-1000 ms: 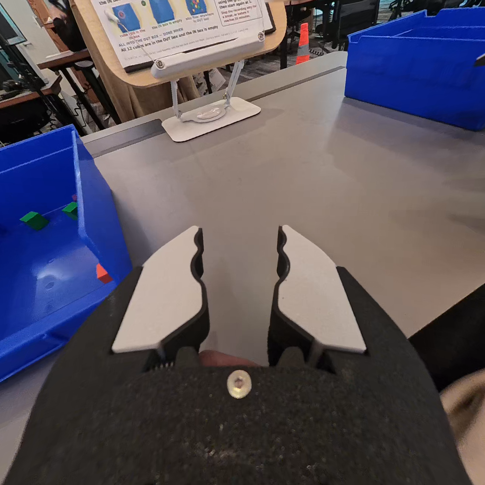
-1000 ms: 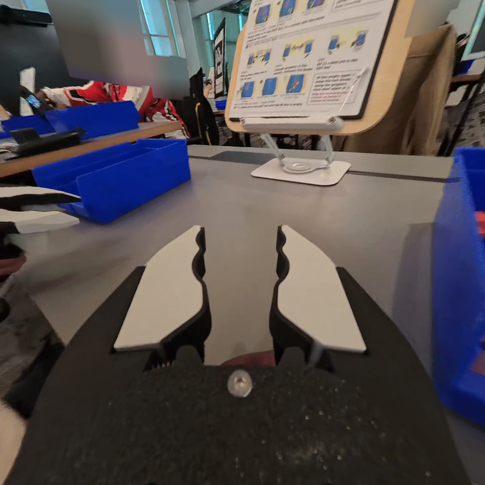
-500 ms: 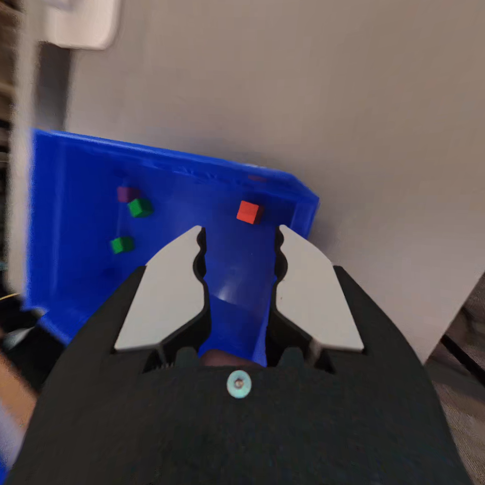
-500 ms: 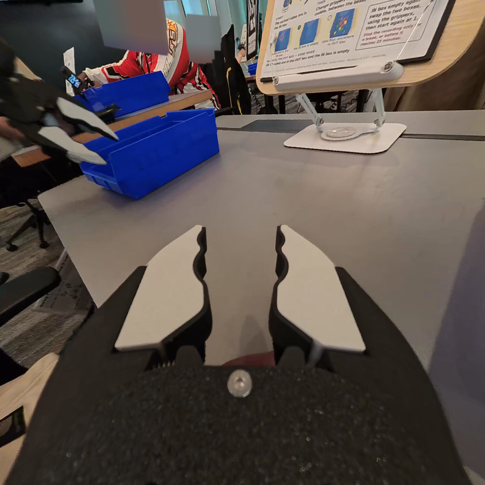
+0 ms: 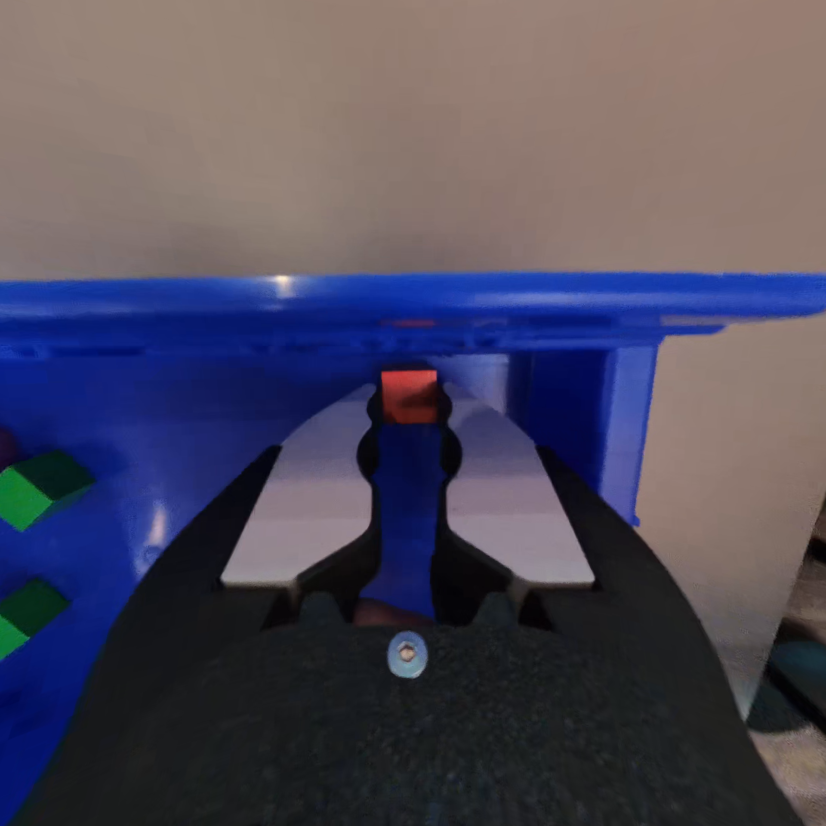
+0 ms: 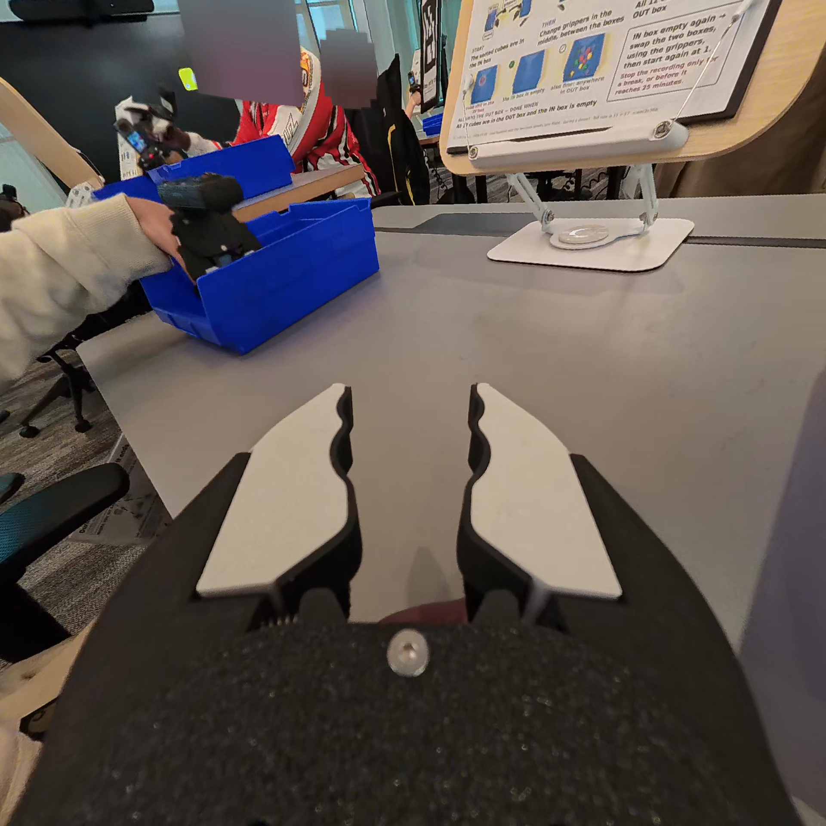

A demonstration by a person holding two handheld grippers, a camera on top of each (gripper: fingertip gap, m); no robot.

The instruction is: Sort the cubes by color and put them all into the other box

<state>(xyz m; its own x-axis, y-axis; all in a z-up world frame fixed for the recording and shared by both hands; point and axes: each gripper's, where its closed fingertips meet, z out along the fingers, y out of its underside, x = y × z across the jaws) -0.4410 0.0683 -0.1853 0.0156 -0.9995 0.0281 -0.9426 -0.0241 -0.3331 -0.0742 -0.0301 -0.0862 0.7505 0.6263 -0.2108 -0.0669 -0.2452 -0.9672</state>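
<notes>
Red cube [image 5: 409,397] sits between the two fingertips of the left gripper [image 5: 409,404], deep inside the blue box [image 5: 187,398] and close to its far wall. The fingers [image 5: 313,491] of this gripper are closed in narrowly, with their black inner edges right at both sides of the cube, so it looks gripped, though the picture is a little blurred. To the left on the box floor lie two green cubes, one [image 5: 40,487] farther in and one [image 5: 24,621] nearer to the camera at the picture edge. A small purple piece [image 5: 5,444] shows just behind the upper green cube; it is cut by the edge and I cannot tell its shape. Beyond the box wall is the grey table [image 5: 402,156].

In the right wrist view, the right gripper [image 6: 410,393] hovers above the bare grey table with its fingers [image 6: 290,505] spread apart and nothing between them. Far to the left, the same blue box stands near the table corner, and the left gripper reaches down into it, held by a hand [image 6: 156,223] in a cream sleeve [image 6: 58,263]. Behind the table stands a wooden board [image 6: 782,85] with an instruction sheet on a white stand [image 6: 590,243]. In the background, a person in a red and white jacket [image 6: 313,129] sits at another table with more blue boxes.
</notes>
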